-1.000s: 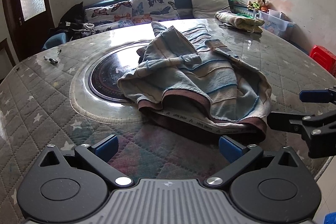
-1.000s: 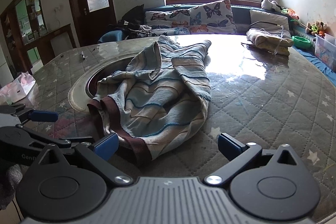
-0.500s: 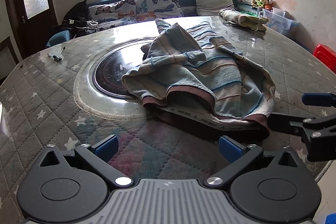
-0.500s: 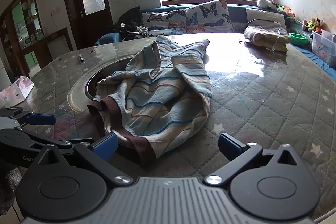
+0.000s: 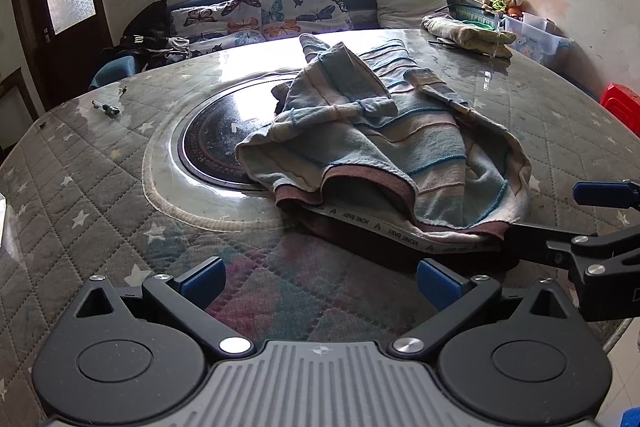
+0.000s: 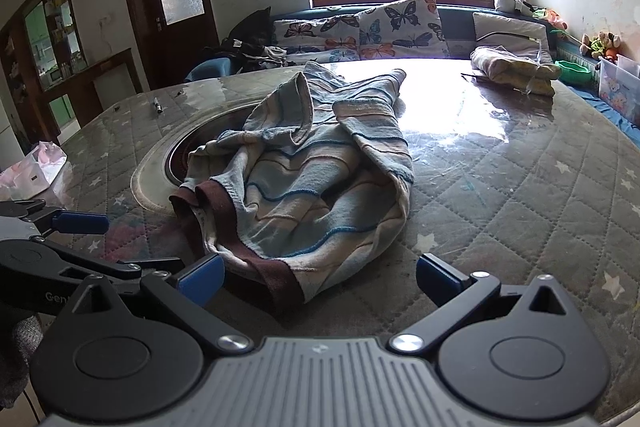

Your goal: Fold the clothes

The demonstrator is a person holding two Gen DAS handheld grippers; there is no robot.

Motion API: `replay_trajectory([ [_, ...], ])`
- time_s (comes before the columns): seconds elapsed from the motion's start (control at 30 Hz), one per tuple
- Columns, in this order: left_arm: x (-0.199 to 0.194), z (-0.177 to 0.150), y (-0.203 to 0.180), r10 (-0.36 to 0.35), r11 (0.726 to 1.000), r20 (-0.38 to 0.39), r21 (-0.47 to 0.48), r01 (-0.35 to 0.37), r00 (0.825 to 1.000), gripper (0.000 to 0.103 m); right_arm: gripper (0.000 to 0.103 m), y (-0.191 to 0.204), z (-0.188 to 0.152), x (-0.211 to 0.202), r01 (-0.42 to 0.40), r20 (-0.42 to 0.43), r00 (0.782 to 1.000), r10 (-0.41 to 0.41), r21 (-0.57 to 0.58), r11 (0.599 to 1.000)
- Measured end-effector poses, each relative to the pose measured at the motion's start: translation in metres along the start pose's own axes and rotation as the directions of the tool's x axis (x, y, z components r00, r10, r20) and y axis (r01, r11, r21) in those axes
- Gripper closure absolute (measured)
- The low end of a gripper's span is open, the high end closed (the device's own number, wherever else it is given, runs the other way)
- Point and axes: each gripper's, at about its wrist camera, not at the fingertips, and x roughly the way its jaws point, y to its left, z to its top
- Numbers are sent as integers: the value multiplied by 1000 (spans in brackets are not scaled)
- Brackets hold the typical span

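A crumpled blue and beige striped top with a maroon hem [image 5: 384, 151] lies in a heap on the round quilted table [image 5: 80, 187]; it also shows in the right wrist view [image 6: 312, 187]. My left gripper [image 5: 318, 281] is open and empty, just short of the hem. My right gripper [image 6: 318, 277] is open and empty at the hem's right corner. The right gripper also shows at the right edge of the left wrist view [image 5: 580, 223], and the left gripper shows at the left of the right wrist view [image 6: 76, 239].
A dark round inset [image 5: 216, 143] sits in the table's middle, partly under the top. A folded garment [image 5: 468, 33] lies at the far right edge. Small dark items [image 5: 106, 109] lie far left. A cushioned bench [image 6: 380, 27] runs behind the table.
Both grippers have moved slightly forward toward the garment's hem. The garment has not moved.
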Motion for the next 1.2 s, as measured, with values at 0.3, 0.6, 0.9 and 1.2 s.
replay_trajectory([
  [0.3,4,4,3,2,1000,-3,-4,-2,1000,0,0,1,3,5,-3,-7,1000,3,-6,1000],
  [0.6,4,8,3,0,1000,0,-1,0,1000,0,0,1,7,7,-5,-5,1000,5,-10,1000],
  [0.9,6,11,3,5,1000,-2,3,-5,1000,0,0,0,7,10,-7,-11,1000,7,-7,1000],
  [1.2,13,26,9,20,1000,26,3,-20,999,0,0,-2,16,15,-7,-7,1000,7,-20,1000],
])
